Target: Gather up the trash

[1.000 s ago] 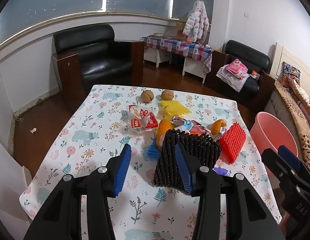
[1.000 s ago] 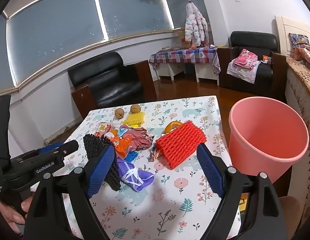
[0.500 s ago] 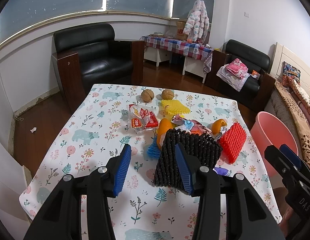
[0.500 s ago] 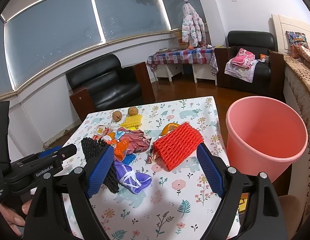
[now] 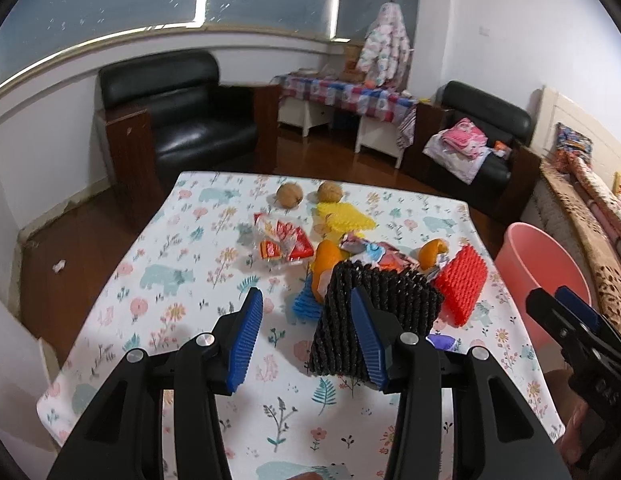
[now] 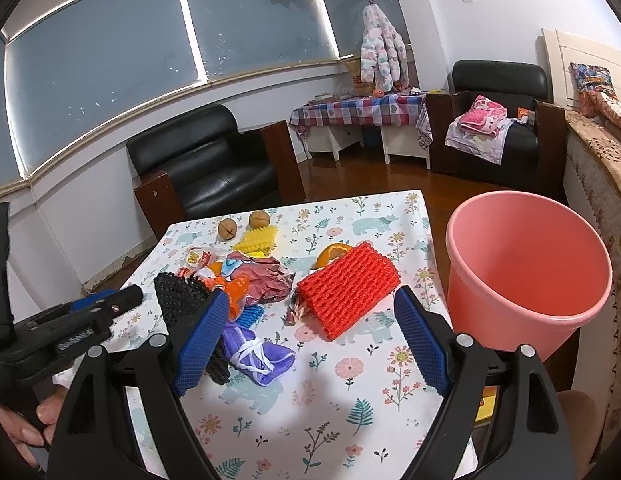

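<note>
Floral table (image 6: 350, 408), two walnuts (image 5: 288, 195), one pink bucket (image 6: 526, 280); both grippers' (image 5: 306, 332) jaws apart, empty.

No lettering anywhere is sharp enough to read.

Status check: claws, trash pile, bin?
Left claw open, empty; right claw open, empty. Trash on table, nothing lifted; red foam net nearest pink bin. Black foam net stands against left claw.
</note>
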